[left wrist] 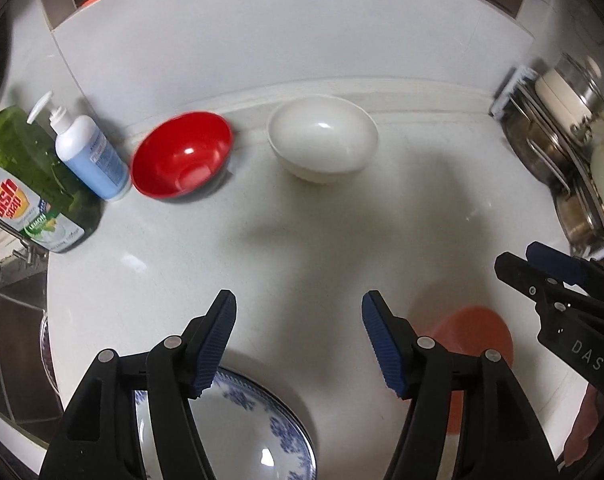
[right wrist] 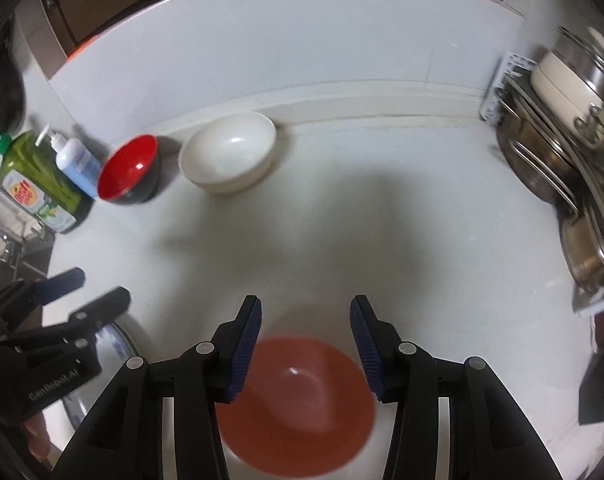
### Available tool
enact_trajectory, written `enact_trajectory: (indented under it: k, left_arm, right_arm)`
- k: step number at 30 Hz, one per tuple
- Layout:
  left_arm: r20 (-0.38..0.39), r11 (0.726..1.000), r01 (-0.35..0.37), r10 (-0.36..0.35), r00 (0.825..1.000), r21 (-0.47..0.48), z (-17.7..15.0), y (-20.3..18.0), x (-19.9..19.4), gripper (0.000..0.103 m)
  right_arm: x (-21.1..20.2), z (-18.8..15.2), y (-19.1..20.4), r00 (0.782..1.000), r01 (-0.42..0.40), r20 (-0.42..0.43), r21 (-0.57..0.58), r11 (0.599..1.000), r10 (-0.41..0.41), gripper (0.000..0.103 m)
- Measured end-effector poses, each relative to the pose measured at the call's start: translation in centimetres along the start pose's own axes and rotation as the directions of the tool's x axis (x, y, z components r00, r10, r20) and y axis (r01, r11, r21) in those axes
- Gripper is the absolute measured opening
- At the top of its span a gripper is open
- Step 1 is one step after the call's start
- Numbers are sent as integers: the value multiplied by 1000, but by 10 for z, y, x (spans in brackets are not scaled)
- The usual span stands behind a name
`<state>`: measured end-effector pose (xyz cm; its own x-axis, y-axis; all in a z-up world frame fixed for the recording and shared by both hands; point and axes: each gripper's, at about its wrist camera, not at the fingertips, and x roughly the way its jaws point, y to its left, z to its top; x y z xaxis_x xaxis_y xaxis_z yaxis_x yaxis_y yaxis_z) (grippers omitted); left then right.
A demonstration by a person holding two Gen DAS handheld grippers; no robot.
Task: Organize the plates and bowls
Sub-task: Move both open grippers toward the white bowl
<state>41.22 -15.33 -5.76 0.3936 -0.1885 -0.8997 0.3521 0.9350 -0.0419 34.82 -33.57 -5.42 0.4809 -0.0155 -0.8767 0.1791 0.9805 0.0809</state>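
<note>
While the pale surface [right wrist: 421, 220] carries everything, the biggest piece near the person is the blue-patterned plate [left wrist: 262, 432], at 6 o'clock in the left wrist view, directly under the left hand-held gripper [left wrist: 298, 340]. It looks like glazed china: stiff, slick, fairly heavy and breakable, so I would pinch it at the rim rather than across the face. Next in size is the orange plate [right wrist: 294, 408], at 6 o'clock in the right wrist view below the right hand-held gripper [right wrist: 305, 344]. It is blurred, but it looks like light plastic, shallow and forgiving; its raised edge is the place to hold.

At about 11 o'clock in that same view, the white bowl [right wrist: 230, 156] stands upright near the back wall, with the red bowl [right wrist: 128, 168] just beside it at 10 o'clock. Both appear smooth and rounded, probably light, and best taken by one wall of the rim. Whether the two touch I cannot tell.

Further toward 9 o'clock stand a green dish soap bottle [right wrist: 38, 176] and a white pump bottle [right wrist: 76, 160]. A rack of steel pots [right wrist: 549, 152] sits at 3 o'clock.

Both hand-held grippers have their jaws parted to a middling width, with nothing between the pads and nothing touched; each hangs above its plate, pointing steeply down.
</note>
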Motion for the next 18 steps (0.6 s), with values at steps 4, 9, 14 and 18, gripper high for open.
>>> enact_trajectory:
  k: [4,9,14,18]
  left_arm:
    - [11,1000,-10,10,1000,6,20,12,-1,65]
    - [33,999,-19,17,999,50,51,21,-2,65]
    - [29,998,0,-2,1000,69,78,26,2,65]
    - [26,997,0,-2,1000,81,99,27,11,64]
  right_arm:
    - [7,19,11,1000,-4,6,-7,1000,4,47]
    - [13,45,24,1000,-3,14,-11,1000,3,47]
    - [19,74,30,999,-27,26,5,1000,27,47]
    - [26,93,32,999,-37,30,17,999,36,47]
